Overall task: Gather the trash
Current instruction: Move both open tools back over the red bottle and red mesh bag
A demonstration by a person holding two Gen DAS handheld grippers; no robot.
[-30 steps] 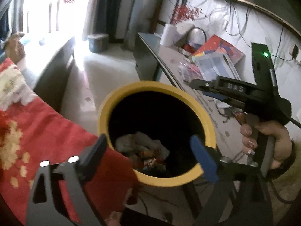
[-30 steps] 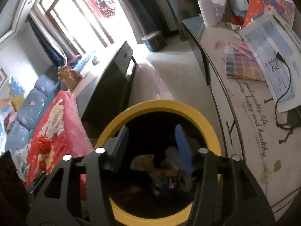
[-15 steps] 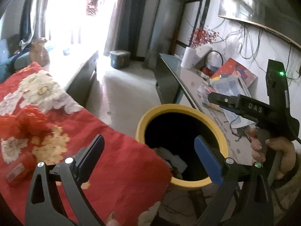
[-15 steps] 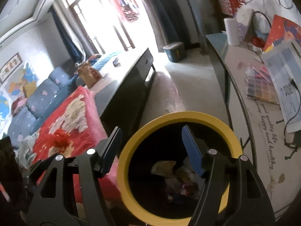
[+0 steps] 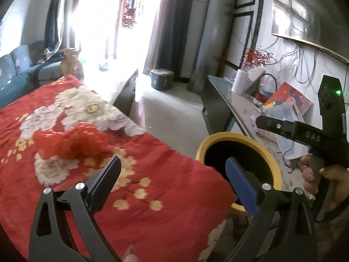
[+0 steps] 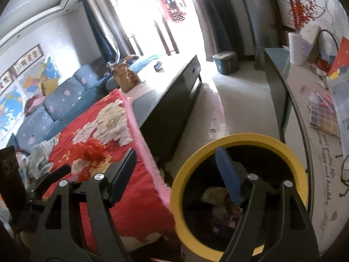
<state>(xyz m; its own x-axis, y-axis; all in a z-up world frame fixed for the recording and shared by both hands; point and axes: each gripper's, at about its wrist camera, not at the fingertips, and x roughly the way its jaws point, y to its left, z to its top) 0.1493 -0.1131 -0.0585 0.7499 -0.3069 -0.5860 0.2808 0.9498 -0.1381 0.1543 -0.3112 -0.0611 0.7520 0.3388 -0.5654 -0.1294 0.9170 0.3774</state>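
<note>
Entry: trash collection, two hand-held grippers, nothing in either. The left gripper (image 5: 172,181) stands wide apart and empty, its jaws framing the edge of the red floral blanket (image 5: 152,166) and the near rim of the bin. The right gripper (image 6: 175,170) has its jaws opening with nothing between them; it hangs over the bin mouth, one finger above the blanket, the other above the bin's dark interior. In the left wrist view its handle shows in a person's hand (image 5: 322,181). Bin (image 6: 294,163): round, yellow-rimmed, black inside, standing on the floor between the blanket-covered seat and a long side table (image 6: 305,113); paper and wrapper scraps (image 6: 218,198) lie at its bottom, pale and crumpled, mixed with darker bits too dim to name. Next likely item, as a judgement: a crumpled red piece (image 5: 67,142) lying on the blanket, thin and frilly, plastic or netting by the look, well apart from both grippers. Risks: the piece is nearly the blanket's own colour, so a closing jaw could pinch the fabric with it and drag the blanket; it looks light and springy, so a shallow grip may let it slip out on the way to the bin; the blanket overhangs close to the bin rim, so a piece let go too soon could land on the cloth or down the gap beside the bin; strong window glare washes out part of the view and may hide smaller scraps.
</note>
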